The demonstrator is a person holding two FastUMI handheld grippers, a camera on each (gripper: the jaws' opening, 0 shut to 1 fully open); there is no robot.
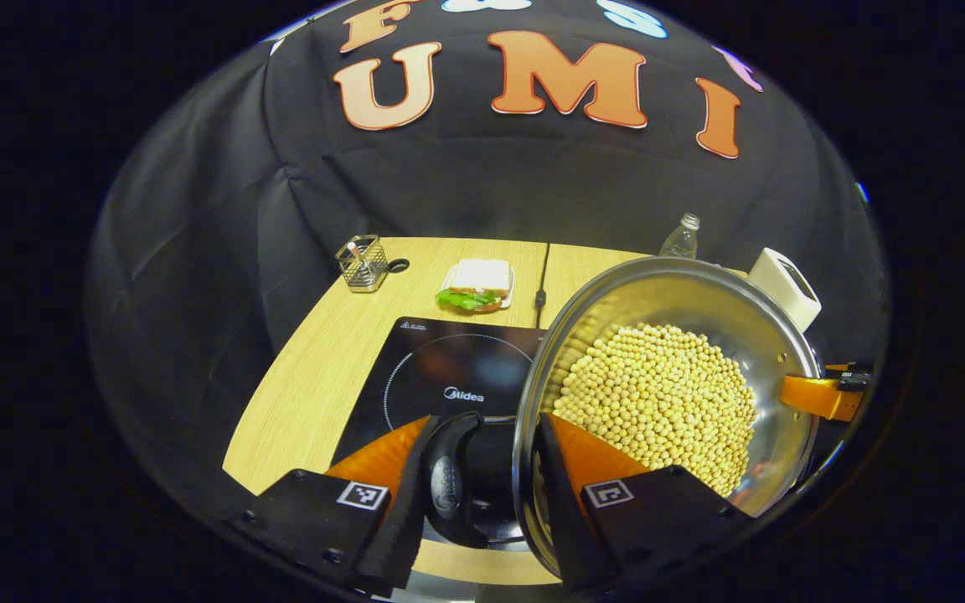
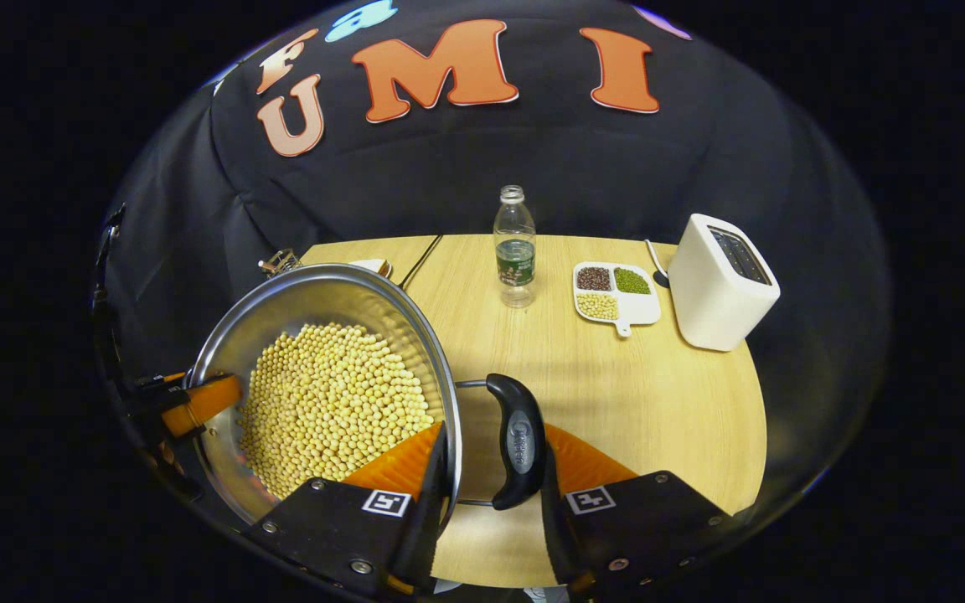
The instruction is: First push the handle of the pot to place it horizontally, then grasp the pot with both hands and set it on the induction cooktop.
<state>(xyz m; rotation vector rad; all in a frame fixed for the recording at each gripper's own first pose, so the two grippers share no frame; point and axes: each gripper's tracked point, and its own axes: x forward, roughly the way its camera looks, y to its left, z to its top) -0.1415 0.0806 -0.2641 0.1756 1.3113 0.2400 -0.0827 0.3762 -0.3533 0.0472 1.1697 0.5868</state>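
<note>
A steel pot [image 1: 771, 335] full of yellow soybeans [image 1: 658, 394] is gripped from both sides. In the left gripper view, my left gripper [image 1: 487, 429] is shut across the pot's rim and its black side handle [image 1: 451, 481], one finger inside the pot and one outside the handle. In the right gripper view, my right gripper [image 2: 492, 435] is shut the same way on the opposite black handle [image 2: 518, 440]. The pot [image 2: 223, 352] overlaps the right edge of the black induction cooktop [image 1: 441, 368]. Each view shows the other gripper's orange finger on the far rim.
Behind the cooktop on the wooden table [image 2: 658, 402] are a wire utensil rack [image 1: 363, 262], a plate with a sandwich [image 1: 476, 285] and a black cable [image 1: 543, 276]. A water bottle [image 2: 514, 247], a divided dish of beans [image 2: 616, 293] and a white toaster [image 2: 719, 280] stand to the right.
</note>
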